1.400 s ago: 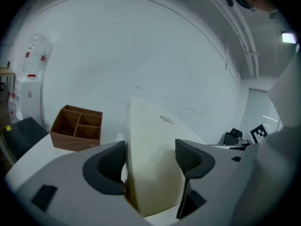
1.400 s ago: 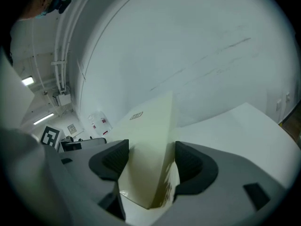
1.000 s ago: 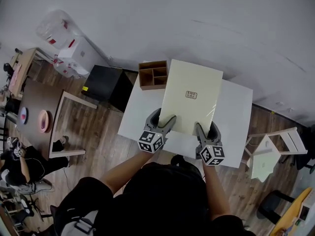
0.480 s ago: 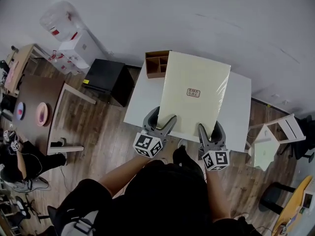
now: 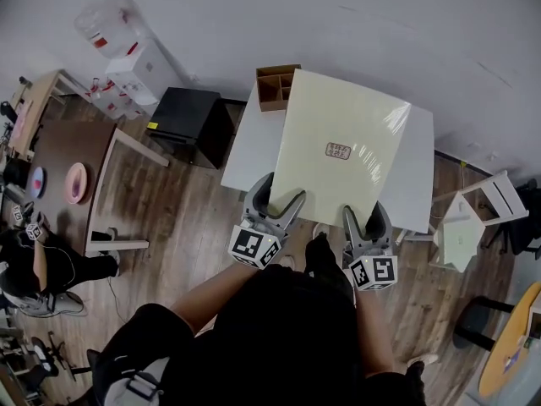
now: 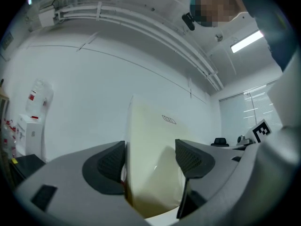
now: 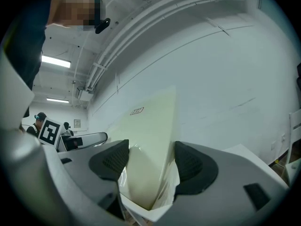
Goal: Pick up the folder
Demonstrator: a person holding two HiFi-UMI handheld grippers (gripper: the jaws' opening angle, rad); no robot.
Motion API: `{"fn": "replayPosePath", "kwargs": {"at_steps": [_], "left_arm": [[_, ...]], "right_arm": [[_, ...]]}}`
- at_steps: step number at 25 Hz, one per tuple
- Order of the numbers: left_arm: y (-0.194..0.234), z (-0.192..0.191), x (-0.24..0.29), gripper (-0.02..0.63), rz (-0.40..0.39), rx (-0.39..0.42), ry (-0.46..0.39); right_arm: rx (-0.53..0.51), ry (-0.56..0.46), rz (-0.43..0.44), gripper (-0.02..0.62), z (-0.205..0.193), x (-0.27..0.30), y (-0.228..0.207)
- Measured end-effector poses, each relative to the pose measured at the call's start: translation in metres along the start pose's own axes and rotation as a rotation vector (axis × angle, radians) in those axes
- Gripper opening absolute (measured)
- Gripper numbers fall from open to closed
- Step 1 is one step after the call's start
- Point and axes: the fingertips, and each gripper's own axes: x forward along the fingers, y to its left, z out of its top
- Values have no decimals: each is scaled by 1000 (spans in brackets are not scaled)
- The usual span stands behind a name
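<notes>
Aloft, folder in both hand-held grippers, compartmented box beyond

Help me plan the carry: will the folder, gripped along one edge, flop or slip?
Probably fairly stiff: the folder looks flat though the left gripper and right gripper clamp only its near edge. Likely light, since that edge hold carries it. Its glossy face shows glare, so it might slip.

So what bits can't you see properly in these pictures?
- Print on the folder's label: too small to read in every view.
- The table top: head view, much of it hidden under the folder.
- The wooden box: head view, right part behind the folder; contents unclear.
</notes>
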Motion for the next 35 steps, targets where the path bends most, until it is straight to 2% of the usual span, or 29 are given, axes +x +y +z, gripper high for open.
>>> {"fn": "replayPosePath", "kwargs": {"at_steps": [4,11,26,35], "left_arm": [[-11,2,-15,344,-27,26,-13],[-18,3,-33,344,-45,-5,-38],[-23,13,-53,344,-20,7,-80],[-20,15,-46,344,-2,-19,-86]], "right_arm": [[-14,-10,-17,314,0,-19,10],[-60,-15,-20,314,8,-34,24],[-111,-34,13,314,19,-43,42],[-127,-46,17,314,27,-37,39]]}}
